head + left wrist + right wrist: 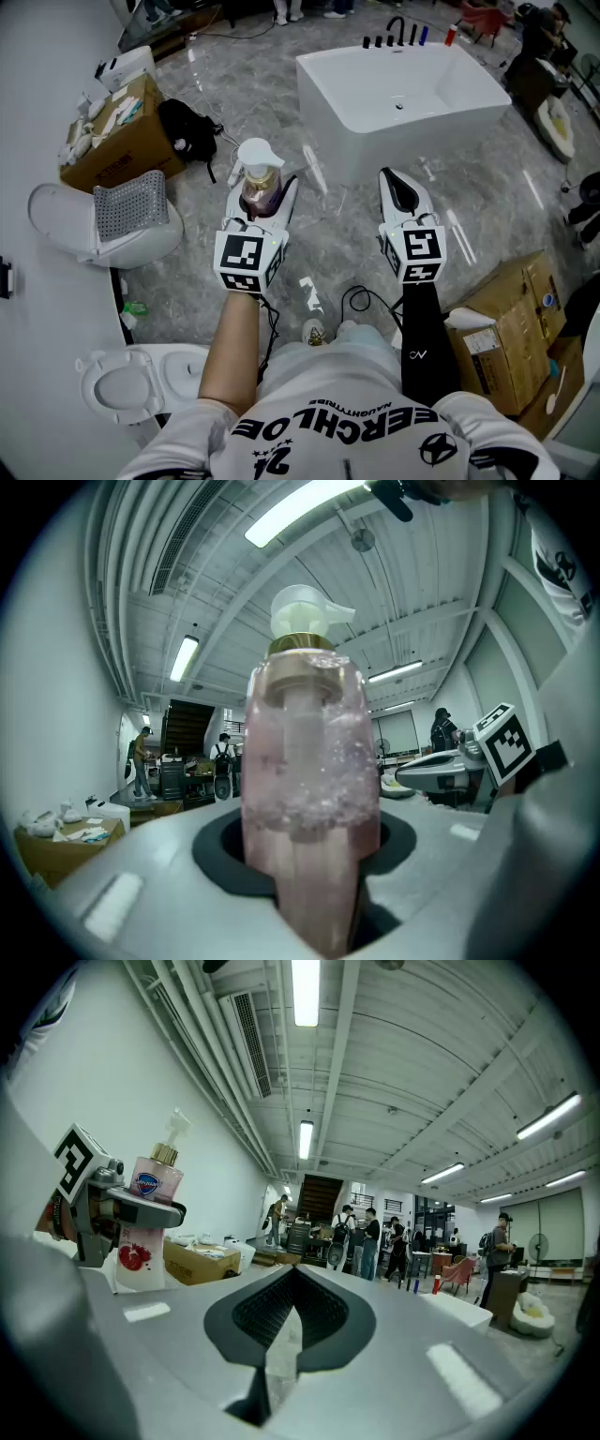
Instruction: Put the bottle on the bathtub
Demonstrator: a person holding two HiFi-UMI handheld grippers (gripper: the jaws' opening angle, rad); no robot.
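Head view: bathtub (412, 131) beyond bottle (260, 187) (backpack (190, 133) leftward)

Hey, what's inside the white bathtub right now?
Only a bare white basin with a drain shows inside the bathtub. Its near wall covers the closest strip of floor. The left gripper holds the bottle.

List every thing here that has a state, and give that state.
bottle: upright, clamped, not yet on the bathtub.
left gripper: shut on the bottle.
right gripper: shut, empty.
bathtub: basin empty.
cardboard box: flaps open, things inside.
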